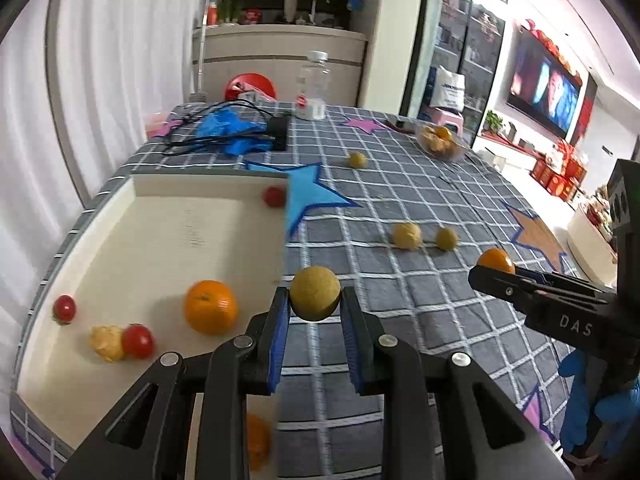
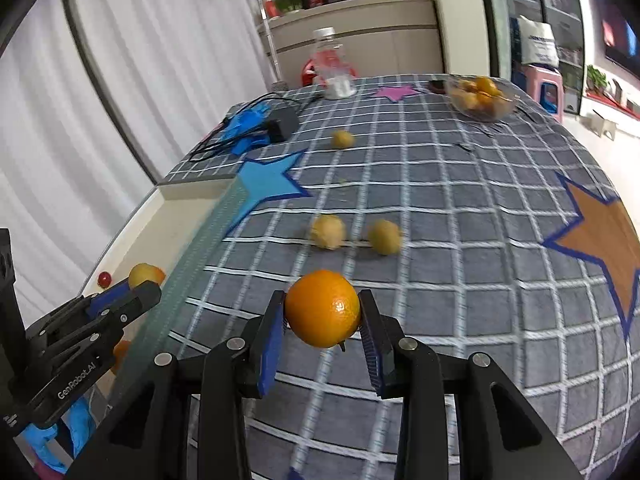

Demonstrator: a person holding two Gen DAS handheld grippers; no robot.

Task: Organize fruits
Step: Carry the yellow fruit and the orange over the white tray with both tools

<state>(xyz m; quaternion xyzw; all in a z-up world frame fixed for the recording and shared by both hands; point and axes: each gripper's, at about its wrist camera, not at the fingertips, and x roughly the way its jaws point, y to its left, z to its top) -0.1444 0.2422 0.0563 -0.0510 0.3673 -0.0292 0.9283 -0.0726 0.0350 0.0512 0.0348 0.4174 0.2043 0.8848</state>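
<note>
My left gripper [image 1: 315,300] is shut on a round yellow-green fruit [image 1: 315,296], held above the checked tablecloth beside the cream tray [image 1: 160,248]. My right gripper [image 2: 322,312] is shut on an orange [image 2: 322,308], lifted over the cloth. In the left wrist view the right gripper [image 1: 490,270] shows at the right with the orange [image 1: 496,260]. The left gripper [image 2: 140,286] with its yellow fruit [image 2: 146,274] appears at the left of the right wrist view. In the tray lie an orange [image 1: 210,306], three cherry tomatoes [image 1: 138,340] and a peeled yellowish fruit [image 1: 106,342].
Three yellow fruits lie loose on the cloth [image 1: 406,235] [image 1: 446,238] [image 1: 357,160]. A glass bowl of fruit [image 2: 480,98] stands at the far right. A plastic bottle [image 1: 314,84], black cables with a charger [image 1: 278,132] and blue gloves [image 1: 224,126] sit at the far end.
</note>
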